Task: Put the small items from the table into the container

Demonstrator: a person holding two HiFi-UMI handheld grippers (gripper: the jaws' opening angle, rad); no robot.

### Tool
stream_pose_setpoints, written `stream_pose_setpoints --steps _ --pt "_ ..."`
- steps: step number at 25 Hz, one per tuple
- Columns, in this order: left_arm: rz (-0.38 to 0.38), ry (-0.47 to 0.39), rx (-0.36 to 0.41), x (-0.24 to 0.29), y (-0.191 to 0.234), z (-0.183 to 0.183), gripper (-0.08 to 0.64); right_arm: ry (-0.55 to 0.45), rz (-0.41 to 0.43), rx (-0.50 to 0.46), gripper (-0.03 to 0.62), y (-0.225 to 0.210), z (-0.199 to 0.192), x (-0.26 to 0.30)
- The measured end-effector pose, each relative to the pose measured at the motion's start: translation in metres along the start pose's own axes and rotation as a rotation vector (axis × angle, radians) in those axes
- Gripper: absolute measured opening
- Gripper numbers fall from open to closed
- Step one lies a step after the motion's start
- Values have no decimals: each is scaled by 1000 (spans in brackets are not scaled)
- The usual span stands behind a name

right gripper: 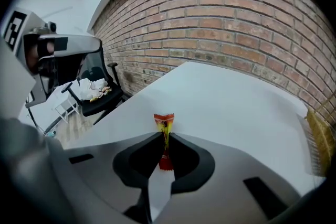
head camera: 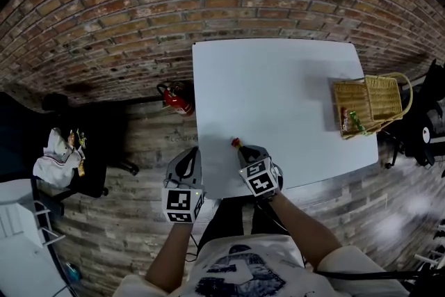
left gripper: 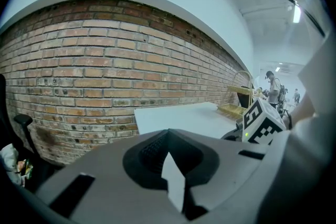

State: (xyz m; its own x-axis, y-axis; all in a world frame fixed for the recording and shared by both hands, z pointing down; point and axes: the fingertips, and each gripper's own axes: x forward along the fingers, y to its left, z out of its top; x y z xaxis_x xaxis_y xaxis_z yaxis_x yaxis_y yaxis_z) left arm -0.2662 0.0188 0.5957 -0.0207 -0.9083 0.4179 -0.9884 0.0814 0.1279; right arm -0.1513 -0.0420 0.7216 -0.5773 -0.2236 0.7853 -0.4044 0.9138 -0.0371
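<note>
A small red and yellow sachet stands on edge between the jaw tips of my right gripper, which is shut on it; its top shows just beyond the gripper near the white table's front left edge. My left gripper hangs just off the table's left front corner; in the left gripper view its jaws meet with nothing between them. The wicker basket sits at the table's right edge with a few small items inside.
A brick wall runs behind the table. A red fire extinguisher lies on the floor to the table's left. A black office chair with cloth on it stands farther left. The basket's handle arches over its right side.
</note>
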Motion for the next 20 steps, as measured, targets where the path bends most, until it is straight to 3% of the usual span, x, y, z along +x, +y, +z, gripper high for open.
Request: stream_pose_setpoints --steps 11,20 --pt "-56 -43 44 4 -30 25 48 -112 -73 69 48 -26 16 -52" --pt "-179 -89 127 38 -101 69 48 -231 -224 196 48 -100 18 -135"
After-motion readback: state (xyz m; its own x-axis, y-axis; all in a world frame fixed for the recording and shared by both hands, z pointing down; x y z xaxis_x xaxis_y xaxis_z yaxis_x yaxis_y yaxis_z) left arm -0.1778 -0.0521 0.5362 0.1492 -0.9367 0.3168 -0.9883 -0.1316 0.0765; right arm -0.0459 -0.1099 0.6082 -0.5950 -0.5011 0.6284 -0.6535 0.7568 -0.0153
